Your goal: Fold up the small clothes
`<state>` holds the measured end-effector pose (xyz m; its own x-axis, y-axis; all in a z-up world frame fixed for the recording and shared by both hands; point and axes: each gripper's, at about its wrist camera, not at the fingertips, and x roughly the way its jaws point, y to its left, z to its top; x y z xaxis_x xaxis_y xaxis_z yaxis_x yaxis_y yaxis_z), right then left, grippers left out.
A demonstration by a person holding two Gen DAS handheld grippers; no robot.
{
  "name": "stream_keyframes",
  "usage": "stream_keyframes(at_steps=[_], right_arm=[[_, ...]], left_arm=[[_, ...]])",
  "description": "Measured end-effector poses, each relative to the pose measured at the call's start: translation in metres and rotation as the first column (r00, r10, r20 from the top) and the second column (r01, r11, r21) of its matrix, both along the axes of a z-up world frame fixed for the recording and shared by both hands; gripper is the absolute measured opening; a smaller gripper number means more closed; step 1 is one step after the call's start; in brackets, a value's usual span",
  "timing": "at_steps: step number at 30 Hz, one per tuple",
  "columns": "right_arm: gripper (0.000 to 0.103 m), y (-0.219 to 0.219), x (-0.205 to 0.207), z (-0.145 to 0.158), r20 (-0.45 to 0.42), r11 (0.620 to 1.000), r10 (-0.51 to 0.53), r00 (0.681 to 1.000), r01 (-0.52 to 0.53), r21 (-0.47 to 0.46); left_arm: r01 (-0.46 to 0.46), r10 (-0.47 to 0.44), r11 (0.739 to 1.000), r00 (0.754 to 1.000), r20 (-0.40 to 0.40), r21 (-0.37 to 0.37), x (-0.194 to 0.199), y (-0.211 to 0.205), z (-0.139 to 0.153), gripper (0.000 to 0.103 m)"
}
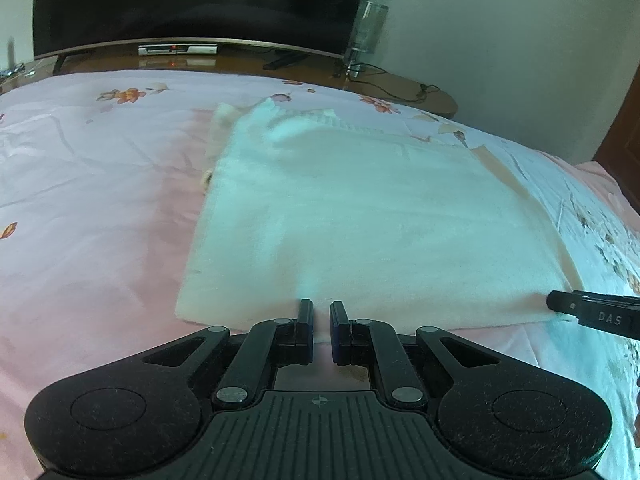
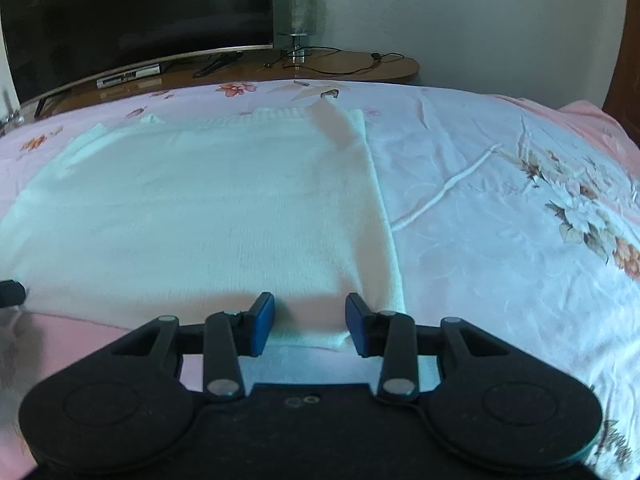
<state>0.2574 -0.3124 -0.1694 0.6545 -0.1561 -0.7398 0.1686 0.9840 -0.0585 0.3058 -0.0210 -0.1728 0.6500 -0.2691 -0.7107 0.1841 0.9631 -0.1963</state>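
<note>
A white knitted garment (image 1: 360, 208) lies flat and folded on the pink floral bedsheet (image 1: 88, 200). My left gripper (image 1: 322, 318) sits at the middle of its near hem, the jaws almost together with a pinch of the white fabric between them. In the right wrist view the garment (image 2: 200, 208) fills the left half. My right gripper (image 2: 310, 316) is at its near right corner, jaws apart, with the hem lying flat between the blue pads (image 2: 262, 320). One of its fingers (image 1: 576, 306) shows at the garment's right corner in the left wrist view.
Beyond the bed stands a wooden shelf (image 2: 360, 66) with a dark TV (image 1: 192, 0), a set-top box (image 1: 178, 49), a glass lamp (image 2: 298, 12) and loose cables (image 1: 400, 92). Bare floral sheet (image 2: 500, 220) lies right of the garment.
</note>
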Motion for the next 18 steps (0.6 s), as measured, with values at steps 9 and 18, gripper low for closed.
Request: stream_keyframes(at_steps=[9, 18], right_arm=[[0.046, 0.018, 0.002, 0.028, 0.076, 0.995, 0.052, 0.996, -0.058, 0.076], [0.046, 0.054, 0.046, 0.021, 0.083, 0.985, 0.132, 0.988, -0.140, 0.096]], left_arm=[[-0.026, 0.026, 1.000, 1.000, 0.009, -0.004, 0.007, -0.003, 0.016, 0.010], [-0.039, 0.039, 0.999, 0.999, 0.006, -0.014, 0.063, -0.021, 0.018, 0.010]])
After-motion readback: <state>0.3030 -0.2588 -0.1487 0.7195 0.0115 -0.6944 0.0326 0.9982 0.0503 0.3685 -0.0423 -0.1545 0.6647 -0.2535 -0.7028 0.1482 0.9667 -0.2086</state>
